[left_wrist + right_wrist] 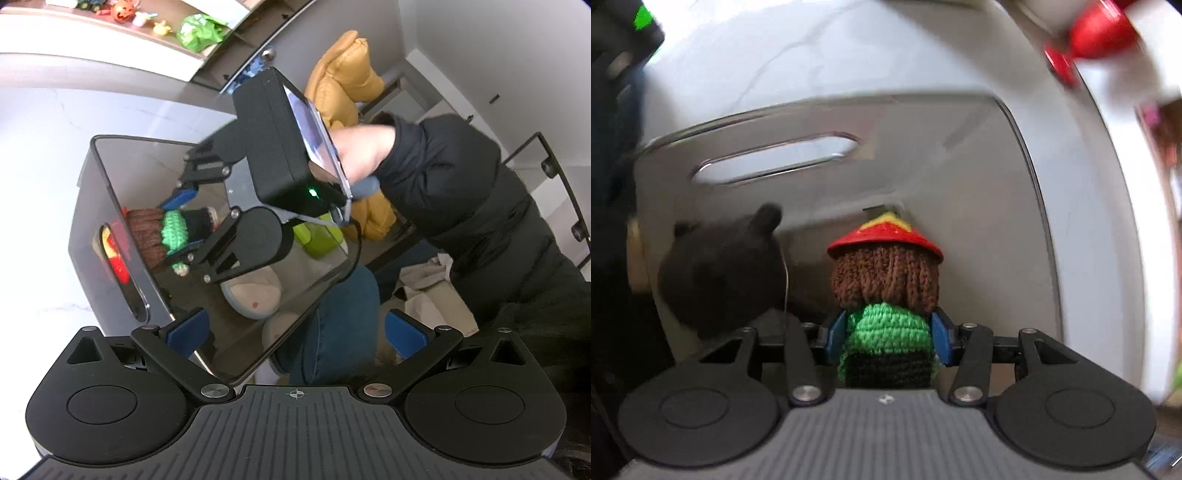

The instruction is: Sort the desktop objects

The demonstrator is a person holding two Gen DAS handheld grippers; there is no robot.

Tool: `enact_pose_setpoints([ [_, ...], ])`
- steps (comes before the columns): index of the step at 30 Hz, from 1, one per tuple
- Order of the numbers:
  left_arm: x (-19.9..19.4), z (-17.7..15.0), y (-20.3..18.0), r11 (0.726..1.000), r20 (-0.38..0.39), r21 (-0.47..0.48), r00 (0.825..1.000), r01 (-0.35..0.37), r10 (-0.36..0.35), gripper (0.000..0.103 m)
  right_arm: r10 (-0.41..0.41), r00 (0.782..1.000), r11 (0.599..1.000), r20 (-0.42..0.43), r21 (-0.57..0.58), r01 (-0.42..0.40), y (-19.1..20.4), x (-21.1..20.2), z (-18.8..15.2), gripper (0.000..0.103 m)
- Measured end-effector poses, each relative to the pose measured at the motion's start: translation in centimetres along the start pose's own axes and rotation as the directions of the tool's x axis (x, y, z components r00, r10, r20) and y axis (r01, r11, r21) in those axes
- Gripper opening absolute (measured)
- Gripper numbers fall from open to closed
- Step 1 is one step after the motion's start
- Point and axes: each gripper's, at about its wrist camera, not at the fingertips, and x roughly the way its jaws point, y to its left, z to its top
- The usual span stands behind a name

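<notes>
My right gripper (884, 338) is shut on a crocheted doll (886, 295) with brown hair, a red pointed hat and a green body. It holds the doll inside a grey transparent bin (979, 166), hat toward the wall with the handle slot. A dark plush bear (720, 266) lies in the bin to the doll's left. In the left wrist view the right gripper (181, 225) reaches into the bin (110, 155) with the doll (162, 232). My left gripper (295, 332) is open and empty, just in front of the bin's near corner.
The bin stands on a white table (44, 184). A red cup (1097, 33) lies beyond the bin. A shelf at the far left holds small toys (122, 13) and a green bag (199, 31). A yellow cushion (343, 81) and the person's legs (343, 321) are beyond the table edge.
</notes>
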Motion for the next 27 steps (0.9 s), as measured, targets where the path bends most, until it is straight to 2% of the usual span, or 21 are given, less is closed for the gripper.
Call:
enact_pose_setpoints([
  [2, -0.1, 0.0, 0.1, 1.0, -0.002, -0.001, 1.0, 0.0, 0.0, 0.103, -0.017, 1.0, 0.998, -0.01, -0.069, 0.016, 0.0, 0.0, 0.2, 0.051],
  [5, -0.1, 0.1, 0.2, 1.0, 0.003, -0.004, 1.0, 0.002, -0.002, 0.103, -0.059, 0.998, 0.987, -0.035, -0.148, 0.053, 0.5, 3.2, -0.3, 0.051],
  [7, -0.2, -0.1, 0.1, 1.0, 0.004, 0.003, 1.0, -0.001, 0.001, 0.103, -0.105, 0.994, 0.969, -0.021, -0.226, 0.098, 1.1, 5.7, -1.3, 0.051],
  [9, -0.2, -0.3, 0.0, 1.0, 0.003, 0.01, 1.0, -0.003, 0.003, 0.103, -0.139, 0.99, 0.958, -0.003, -0.254, 0.134, 1.4, 7.6, -2.3, 0.052],
  [13, -0.8, 0.1, 0.5, 1.0, 0.022, -0.01, 1.0, 0.017, -0.016, 0.103, -0.14, 0.987, 0.984, 0.082, -0.098, 0.148, 0.1, 5.6, -3.7, 0.074],
  [15, -1.4, 0.2, 1.2, 0.999, 0.051, -0.047, 0.999, 0.021, -0.018, 0.103, -0.16, 0.971, 0.987, 0.18, 0.044, 0.154, -1.3, 2.1, -5.7, 0.081],
  [17, -1.8, 0.4, 1.9, 0.995, 0.082, -0.098, 0.997, 0.018, -0.01, 0.103, -0.175, 0.947, 0.964, 0.269, 0.241, 0.11, -2.6, -1.6, -8.0, 0.088],
  [19, -2.2, 0.5, 2.7, 0.986, 0.11, -0.169, 0.994, 0.015, 0.004, 0.103, -0.197, 0.916, 0.898, 0.349, 0.439, 0.026, -3.8, -5.4, -10.5, 0.092],
  [21, -2.6, 0.6, 3.5, 0.965, 0.157, -0.262, 0.987, 0.024, 0.018, 0.103, -0.216, 0.889, 0.799, 0.404, 0.597, -0.077, -3.8, -8.4, -14.3, 0.094],
  [23, -2.9, 0.5, 4.0, 0.933, 0.206, -0.359, 0.975, -0.001, 0.081, 0.103, -0.242, 0.868, 0.691, 0.433, 0.706, -0.159, -3.5, -9.8, -18.8, 0.094],
  [24, -2.8, 0.5, 4.1, 0.914, 0.215, -0.405, 0.967, -0.038, 0.135, 0.103, -0.259, 0.862, 0.639, 0.437, 0.746, -0.187, -3.1, -9.9, -20.9, 0.094],
  [25, -2.6, 0.6, 4.1, 0.89, 0.208, -0.448, 0.958, -0.088, 0.199, 0.103, -0.274, 0.863, 0.598, 0.424, 0.778, -0.193, -1.5, -9.0, -22.6, 0.093],
  [27, -1.6, 1.1, 4.0, 0.831, 0.159, -0.511, 0.926, -0.218, 0.341, 0.103, -0.28, 0.882, 0.514, 0.38, 0.835, -0.196, -0.6, -7.7, -25.2, 0.078],
])
